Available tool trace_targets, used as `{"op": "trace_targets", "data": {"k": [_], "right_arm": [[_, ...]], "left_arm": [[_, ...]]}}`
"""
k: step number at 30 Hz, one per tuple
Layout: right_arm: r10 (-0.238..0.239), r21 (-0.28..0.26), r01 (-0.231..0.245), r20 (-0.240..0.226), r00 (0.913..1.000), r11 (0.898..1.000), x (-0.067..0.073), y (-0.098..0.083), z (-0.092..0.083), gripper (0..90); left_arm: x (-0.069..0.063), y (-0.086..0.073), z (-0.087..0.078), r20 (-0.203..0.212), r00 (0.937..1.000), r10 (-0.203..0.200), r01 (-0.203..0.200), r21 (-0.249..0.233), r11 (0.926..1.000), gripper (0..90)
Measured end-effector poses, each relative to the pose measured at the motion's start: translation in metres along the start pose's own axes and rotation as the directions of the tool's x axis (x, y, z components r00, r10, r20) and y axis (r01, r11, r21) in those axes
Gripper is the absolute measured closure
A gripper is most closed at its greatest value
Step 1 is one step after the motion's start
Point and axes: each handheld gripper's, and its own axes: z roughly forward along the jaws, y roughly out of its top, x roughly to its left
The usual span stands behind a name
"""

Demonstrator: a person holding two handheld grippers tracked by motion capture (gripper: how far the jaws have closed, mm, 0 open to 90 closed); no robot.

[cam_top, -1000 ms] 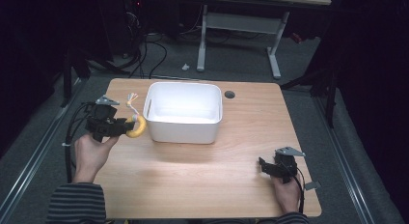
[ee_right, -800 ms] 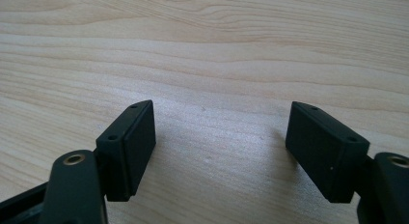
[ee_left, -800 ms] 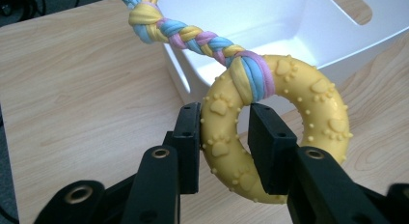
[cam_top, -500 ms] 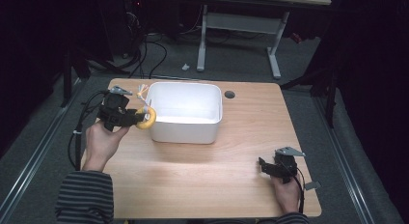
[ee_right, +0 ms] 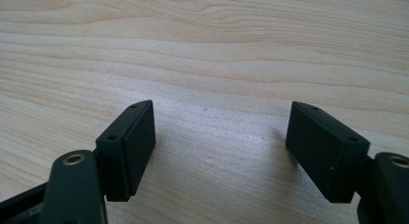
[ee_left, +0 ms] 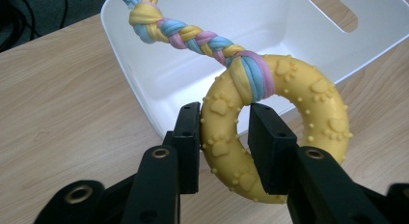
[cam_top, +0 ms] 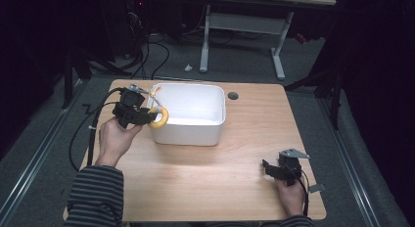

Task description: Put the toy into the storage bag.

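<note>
My left gripper [cam_top: 147,117] [ee_left: 224,142] is shut on a yellow rubber ring toy [cam_top: 159,118] [ee_left: 275,122] with paw prints. A braided pastel rope [cam_top: 155,92] [ee_left: 193,38] is tied to the ring. The ring hangs over the left rim of a white plastic bin [cam_top: 188,114] [ee_left: 270,26], and the rope reaches over the bin's back left corner. My right gripper [cam_top: 266,168] [ee_right: 222,151] stands open near the table's front right, low over bare wood, with nothing between its jaws.
The wooden table [cam_top: 244,139] has a round cable hole [cam_top: 233,96] behind the bin's right side. Cables trail off the table's left edge. A desk frame [cam_top: 240,26] stands on the floor beyond the table.
My left gripper has carried the ring toy up and to the right, from beside the bin's left wall to over its left rim. The right gripper has stayed put.
</note>
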Motion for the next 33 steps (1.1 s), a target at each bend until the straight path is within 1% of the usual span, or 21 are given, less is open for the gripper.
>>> {"op": "trace_targets", "data": {"k": [2,6,10,14,15,19,24,27,28,30,32,33], "right_arm": [[0.000,0.000,0.000,0.000,1.0000,1.000,0.000,0.000,0.000,26.1],[0.000,0.000,0.000,0.000,1.0000,1.000,0.000,0.000,0.000,26.1],[0.000,0.000,0.000,0.000,1.0000,1.000,0.000,0.000,0.000,26.1],[0.000,0.000,0.000,0.000,1.0000,1.000,0.000,0.000,0.000,26.1],[0.000,0.000,0.000,0.000,1.0000,1.000,0.000,0.000,0.000,26.1],[0.000,0.000,0.000,-0.001,1.0000,1.000,0.000,0.000,0.000,26.1],[0.000,0.000,0.000,0.000,1.0000,1.000,0.000,0.000,0.000,26.1],[0.000,0.001,0.000,-0.001,1.0000,1.000,0.000,0.000,0.000,26.1],[-0.001,0.001,0.001,-0.003,1.0000,1.000,0.001,0.000,0.000,26.1],[0.000,0.001,0.000,-0.003,1.0000,1.000,0.001,0.000,0.000,26.1],[0.000,0.001,0.000,-0.003,1.0000,1.000,0.001,0.000,0.000,26.1],[0.000,0.001,0.000,-0.003,1.0000,1.000,0.001,0.000,0.000,26.1]], "left_arm": [[-0.001,0.002,0.003,0.002,1.0000,-0.004,0.004,-0.003,1.0000,66.0],[-0.003,0.006,0.010,0.001,0.9999,0.010,-0.010,0.011,0.9999,66.0],[-0.002,0.010,0.016,0.007,0.9999,0.010,-0.010,0.012,0.9999,66.0],[-0.003,0.015,0.023,0.000,1.0000,0.009,-0.009,0.019,0.9998,66.0],[-0.003,0.016,0.024,-0.002,0.9999,0.015,-0.015,0.022,0.9996,66.0],[-0.004,0.021,0.031,0.001,1.0000,0.008,-0.008,0.021,0.9997,66.0],[-0.005,0.028,0.040,-0.011,0.9997,0.021,-0.021,0.044,0.9988,66.0],[-0.005,0.029,0.045,-0.004,0.9999,0.010,-0.010,0.040,0.9991,66.0],[-0.004,0.029,0.047,-0.007,0.9999,0.009,-0.009,0.045,0.9989,66.0],[-0.003,0.029,0.051,-0.020,0.9996,0.020,-0.019,0.052,0.9985,66.0],[-0.003,0.029,0.053,-0.022,0.9996,0.020,-0.019,0.059,0.9981,66.0],[-0.003,0.029,0.055,-0.022,0.9997,0.013,-0.011,0.070,0.9975,66.0]]}}
